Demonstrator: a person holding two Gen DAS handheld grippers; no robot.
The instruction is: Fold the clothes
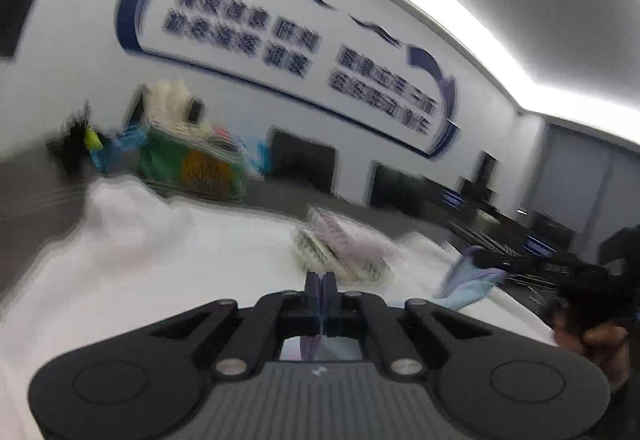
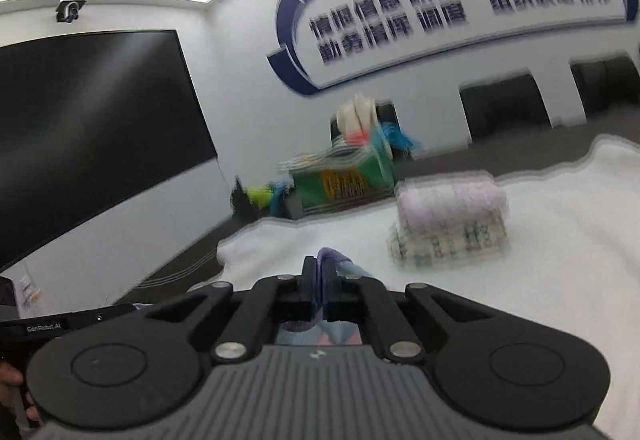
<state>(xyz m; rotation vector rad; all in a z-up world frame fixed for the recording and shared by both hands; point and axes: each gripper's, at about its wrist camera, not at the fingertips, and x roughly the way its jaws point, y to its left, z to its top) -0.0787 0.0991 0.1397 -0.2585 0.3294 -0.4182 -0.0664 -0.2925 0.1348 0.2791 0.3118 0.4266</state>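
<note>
Left gripper [image 1: 321, 282]: closed, jaws pressed together on a thin edge of the lilac and light-blue garment [image 1: 472, 282], with cloth visible between the fingers and below them in the gap of the gripper body. Right gripper [image 2: 321, 268]: also closed, pinching another part of the same garment [image 2: 344, 264], with a purple fold over the fingertips and pink and blue cloth showing in the gap behind. In the left wrist view, seen at the right edge: the right gripper [image 1: 500, 262] with a piece of the garment hanging from its tip, and the hand [image 1: 600, 340] around its handle. Both pictures strongly blurred.

Under the grippers: a table covered with a white cloth [image 2: 560, 260]. On this cloth, well apart from the held garment: a stack of folded clothes [image 2: 448, 224], with a pale pink piece on top and a checked green-white piece below. Further back, at the far edge of the white cloth: a green box [image 2: 340, 183] filled with mixed clothes, white and coloured pieces piled above it. Behind: a white wall with blue lettering [image 2: 440, 7], dark chairs [image 2: 500, 107] along it, and in the right wrist view a large black screen [image 2: 88, 127] on the left wall.
</note>
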